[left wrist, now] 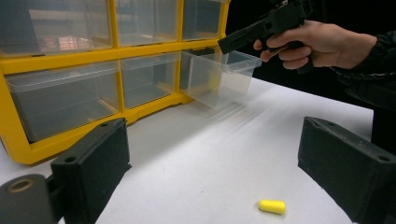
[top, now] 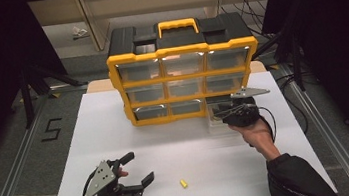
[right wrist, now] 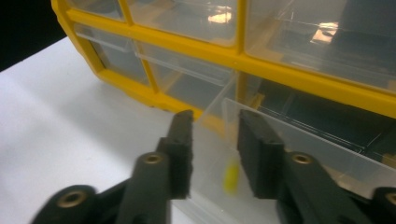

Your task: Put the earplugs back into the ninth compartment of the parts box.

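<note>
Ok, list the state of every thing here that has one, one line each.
Organizer cabinet: upright on the table, its bottom-right drawer pulled out.
Pulled-out drawer: open, a small yellow piece inside it.
Other drawers: pushed in.
Yellow piece on the table: lying loose, untouched.
Left tongs: open, holding nothing.
Right tongs: partly open over the drawer; grip unclear.

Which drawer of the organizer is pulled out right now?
The bottom-right drawer, under the right gripper; the other drawers sit flush in the yellow organizer.
</note>
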Demonstrator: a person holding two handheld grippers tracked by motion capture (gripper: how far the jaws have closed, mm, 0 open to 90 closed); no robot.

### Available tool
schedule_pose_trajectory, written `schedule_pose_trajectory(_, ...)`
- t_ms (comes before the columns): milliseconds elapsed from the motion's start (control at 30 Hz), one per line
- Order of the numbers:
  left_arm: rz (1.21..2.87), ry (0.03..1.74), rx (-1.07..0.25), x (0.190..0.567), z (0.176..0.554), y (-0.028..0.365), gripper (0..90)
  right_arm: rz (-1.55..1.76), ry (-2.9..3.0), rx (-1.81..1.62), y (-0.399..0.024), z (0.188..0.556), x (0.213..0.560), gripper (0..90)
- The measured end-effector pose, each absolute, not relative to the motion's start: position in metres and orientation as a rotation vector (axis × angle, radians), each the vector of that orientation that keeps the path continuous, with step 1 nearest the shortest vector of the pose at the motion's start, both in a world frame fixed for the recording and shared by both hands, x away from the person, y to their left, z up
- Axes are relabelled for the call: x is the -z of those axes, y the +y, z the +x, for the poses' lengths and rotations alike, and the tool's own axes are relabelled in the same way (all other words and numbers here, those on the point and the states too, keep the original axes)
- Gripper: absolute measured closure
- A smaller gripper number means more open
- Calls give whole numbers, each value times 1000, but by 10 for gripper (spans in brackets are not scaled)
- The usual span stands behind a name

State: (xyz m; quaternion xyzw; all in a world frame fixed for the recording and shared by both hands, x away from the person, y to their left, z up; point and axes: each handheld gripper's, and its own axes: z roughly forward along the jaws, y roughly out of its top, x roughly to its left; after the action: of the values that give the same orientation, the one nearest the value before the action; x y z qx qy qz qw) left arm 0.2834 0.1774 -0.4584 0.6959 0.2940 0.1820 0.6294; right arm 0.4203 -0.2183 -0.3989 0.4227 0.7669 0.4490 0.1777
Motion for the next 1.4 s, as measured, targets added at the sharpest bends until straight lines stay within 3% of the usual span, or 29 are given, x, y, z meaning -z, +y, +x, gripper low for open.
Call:
schedule_pose_trajectory(367,1589,676,-417,458,283,178,86,1106,2176,-1384,-210,403,380,380)
schedule_pose_trajectory(733,1584,677,-416,458,283,178,86,969,2310,-1391,-177,378,380,249)
schedule_pose_trajectory(1400,1585,677,-420,458,283,178,86,811,2502,-1296,-138,343,394,200)
